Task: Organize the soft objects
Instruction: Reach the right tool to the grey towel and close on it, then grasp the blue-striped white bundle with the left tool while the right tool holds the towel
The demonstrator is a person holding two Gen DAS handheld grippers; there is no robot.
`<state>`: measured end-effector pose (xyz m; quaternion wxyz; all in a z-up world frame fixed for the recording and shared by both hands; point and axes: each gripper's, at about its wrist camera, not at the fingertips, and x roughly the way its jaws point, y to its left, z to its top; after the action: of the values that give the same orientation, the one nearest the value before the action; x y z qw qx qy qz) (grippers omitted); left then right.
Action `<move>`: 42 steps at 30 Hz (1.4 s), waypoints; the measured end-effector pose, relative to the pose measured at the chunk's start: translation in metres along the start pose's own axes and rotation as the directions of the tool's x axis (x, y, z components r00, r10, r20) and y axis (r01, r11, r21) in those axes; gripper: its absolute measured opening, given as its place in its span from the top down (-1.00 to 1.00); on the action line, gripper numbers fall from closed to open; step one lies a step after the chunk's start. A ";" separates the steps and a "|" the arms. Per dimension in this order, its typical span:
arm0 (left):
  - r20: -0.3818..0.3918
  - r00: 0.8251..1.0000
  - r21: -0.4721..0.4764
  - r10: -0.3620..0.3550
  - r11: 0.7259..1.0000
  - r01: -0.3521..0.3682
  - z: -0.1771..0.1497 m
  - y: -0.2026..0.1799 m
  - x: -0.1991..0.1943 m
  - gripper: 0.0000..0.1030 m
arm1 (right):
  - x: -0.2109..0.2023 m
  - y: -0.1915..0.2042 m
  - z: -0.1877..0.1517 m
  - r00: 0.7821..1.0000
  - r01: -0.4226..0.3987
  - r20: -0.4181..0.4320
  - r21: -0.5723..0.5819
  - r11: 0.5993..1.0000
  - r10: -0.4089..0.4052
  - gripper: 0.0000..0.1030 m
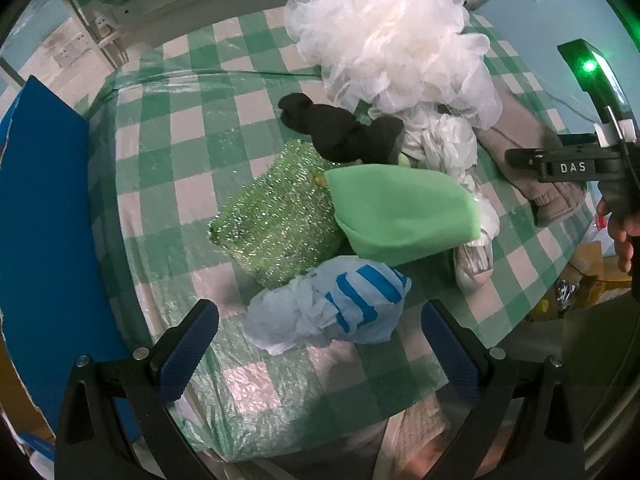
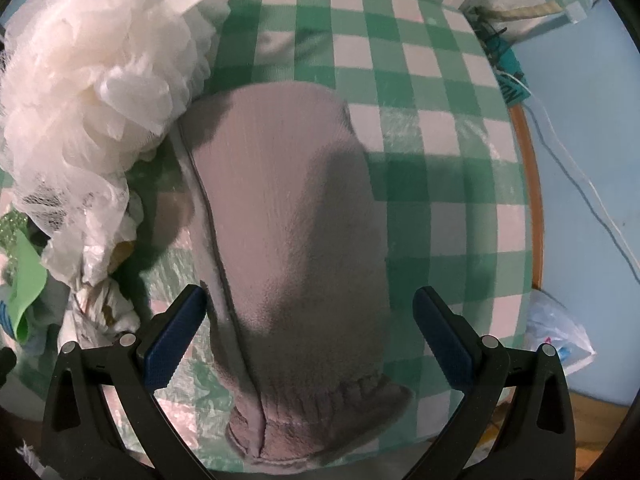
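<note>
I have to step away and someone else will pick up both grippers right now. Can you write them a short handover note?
Left gripper: open, empty, jaws either side of the blue-striped bag without touching it.
Right gripper: open, empty, jaws astride the grey sock near its cuff.
On the checked tablecloth: white bath pouf, black sock, glittery green scrubber, green cloth and crumpled white bags, all in one loose pile. Blue bin stands at the left.
Done: nothing visibly sorted.
Left: the whole pile; the striped bag and grey sock look like the likely first picks.
</note>
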<state>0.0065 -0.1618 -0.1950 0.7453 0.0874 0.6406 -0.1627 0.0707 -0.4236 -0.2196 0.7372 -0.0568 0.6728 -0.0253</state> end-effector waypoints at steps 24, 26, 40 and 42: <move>-0.037 0.999 -0.017 -0.001 1.000 0.001 0.001 -0.008 0.029 -0.72 | -0.023 -0.013 -0.015 0.986 -0.158 0.057 0.085 0.984 0.154 0.47; -0.026 1.000 -0.034 -0.014 0.999 0.013 0.000 -0.005 0.027 -0.66 | -0.027 -0.013 -0.016 0.984 -0.170 0.065 0.094 0.981 0.165 0.48; 0.033 0.999 -0.023 0.001 1.000 0.000 -0.008 0.000 -0.002 0.00 | -0.066 -0.021 -0.031 0.970 -0.199 0.167 0.130 0.971 0.176 0.48; 0.033 0.999 -0.022 0.005 1.000 -0.004 -0.009 -0.001 -0.002 0.07 | -0.071 -0.019 -0.031 0.968 -0.200 0.181 0.130 0.971 0.175 0.49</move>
<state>-0.0025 -0.1591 -0.1942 0.7571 0.0778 0.6298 -0.1554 0.0337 -0.4364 -0.1500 0.7925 0.0601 0.6068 -0.0001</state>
